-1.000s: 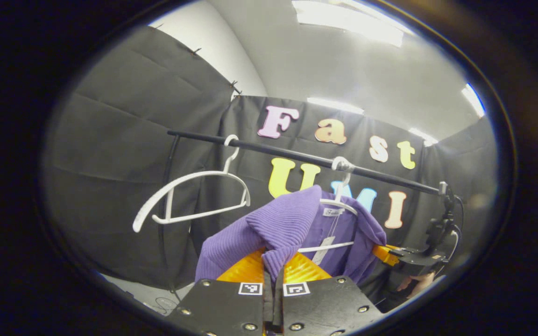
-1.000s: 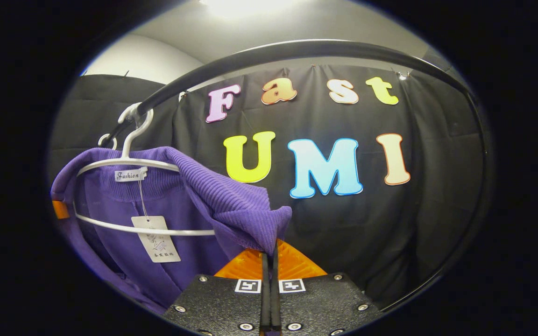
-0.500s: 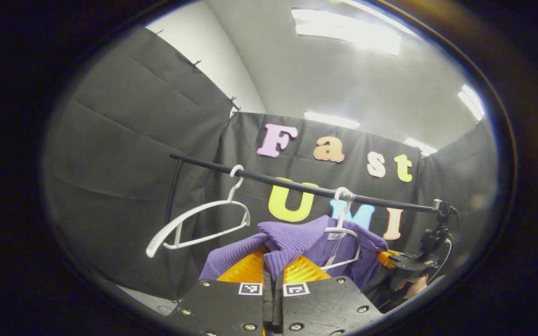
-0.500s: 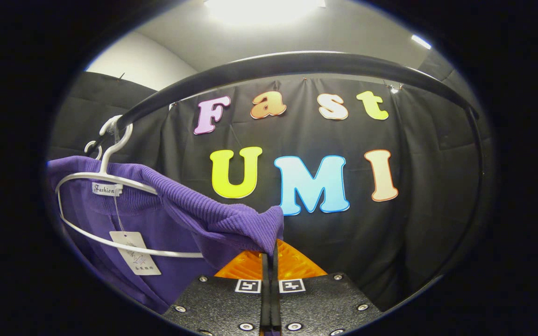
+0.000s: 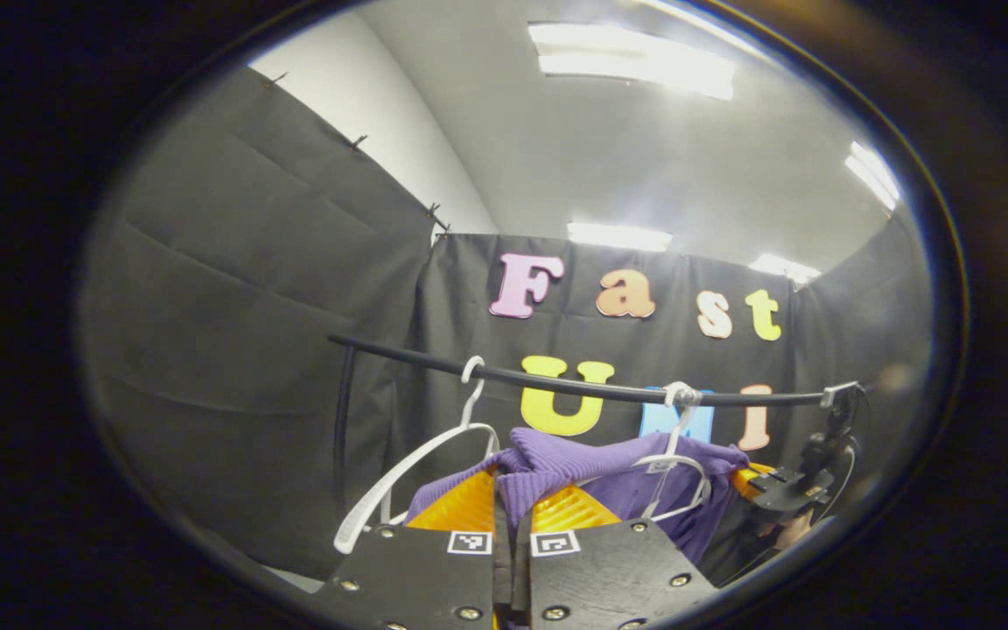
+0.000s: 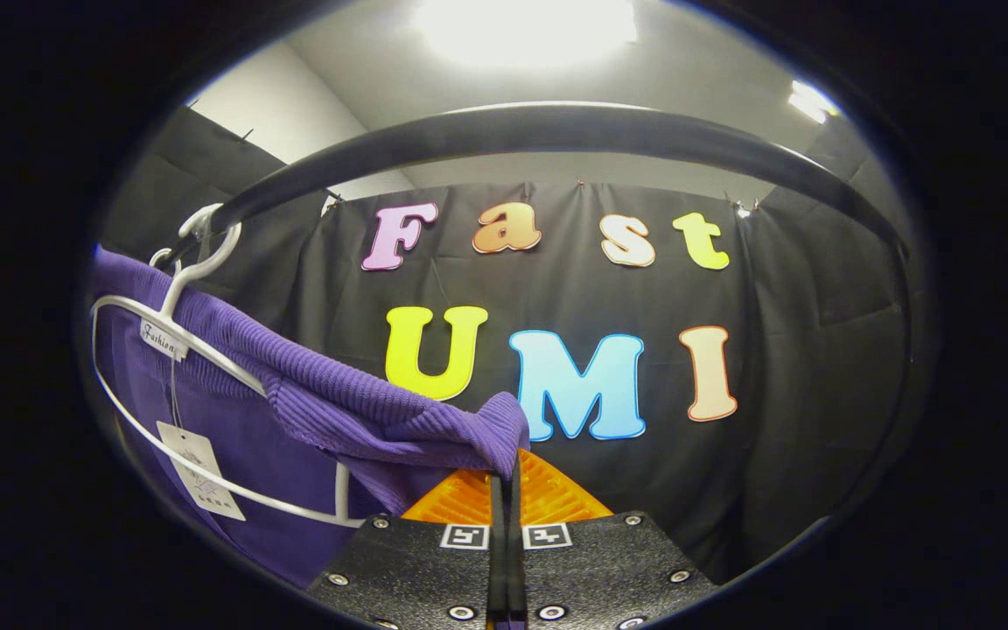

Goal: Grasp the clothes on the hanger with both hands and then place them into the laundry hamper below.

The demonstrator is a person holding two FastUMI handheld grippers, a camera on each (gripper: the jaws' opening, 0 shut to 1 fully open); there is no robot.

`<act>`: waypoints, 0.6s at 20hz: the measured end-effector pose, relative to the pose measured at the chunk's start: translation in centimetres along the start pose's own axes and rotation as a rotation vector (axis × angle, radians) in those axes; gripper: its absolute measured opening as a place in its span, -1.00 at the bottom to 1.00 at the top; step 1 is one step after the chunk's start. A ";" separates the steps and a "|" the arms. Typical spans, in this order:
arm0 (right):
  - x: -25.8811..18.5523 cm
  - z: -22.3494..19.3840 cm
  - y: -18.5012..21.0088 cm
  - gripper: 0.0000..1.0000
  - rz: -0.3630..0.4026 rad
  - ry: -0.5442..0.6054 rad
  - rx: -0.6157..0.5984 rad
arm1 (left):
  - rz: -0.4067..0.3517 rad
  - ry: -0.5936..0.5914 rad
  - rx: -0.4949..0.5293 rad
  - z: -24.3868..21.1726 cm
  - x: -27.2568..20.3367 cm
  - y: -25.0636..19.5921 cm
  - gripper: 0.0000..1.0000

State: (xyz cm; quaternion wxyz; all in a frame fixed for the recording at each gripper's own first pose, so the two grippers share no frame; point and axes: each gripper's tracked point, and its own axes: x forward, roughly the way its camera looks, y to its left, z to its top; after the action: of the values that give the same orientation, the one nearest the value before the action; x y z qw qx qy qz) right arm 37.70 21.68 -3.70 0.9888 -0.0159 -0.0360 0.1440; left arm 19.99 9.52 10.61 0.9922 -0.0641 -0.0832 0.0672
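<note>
A purple knit sweater hangs on a white hanger from a black rail. My left gripper is shut on one ribbed shoulder fold, which bunches over its fingertips. In the left gripper view the right gripper shows farther off at the sweater's other shoulder, with a hand behind it. In the right gripper view my right gripper is shut on the other fold of the sweater, drawn taut away from the tilted hanger. A paper tag dangles from the collar.
An empty white hanger hangs on the rail left of the sweater, close to my left gripper. The rail arches just above my right gripper. Its upright post stands at the left end. Black cloth walls close in all around.
Both views now look higher, with the rail and wall lower in frame. The sweater's shoulders are drawn farther off the hanger, which has tilted. The empty hanger sits nearer my left gripper.
</note>
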 end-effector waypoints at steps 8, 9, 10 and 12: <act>-0.3 0.4 2.5 -1.00 0.031 -0.064 -0.074 | -0.033 0.043 -0.099 1.6 2.4 4.4 -0.98; -0.2 0.5 2.5 -1.00 0.035 -0.064 -0.071 | -0.045 0.056 -0.078 1.8 2.6 4.7 -1.00; -0.2 0.7 2.5 -1.00 0.040 -0.067 -0.067 | -0.056 0.063 -0.049 1.9 2.8 5.0 -0.98; 0.2 0.8 2.2 -1.00 0.036 -0.070 -0.069 | -0.071 0.095 0.000 1.1 2.9 5.3 -0.98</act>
State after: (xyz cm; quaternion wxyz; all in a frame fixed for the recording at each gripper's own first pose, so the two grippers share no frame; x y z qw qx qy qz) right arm 37.18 23.88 -2.97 0.9830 -0.0456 -0.0754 0.1611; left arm 21.95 15.31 11.43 0.9968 -0.0641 -0.0383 0.0289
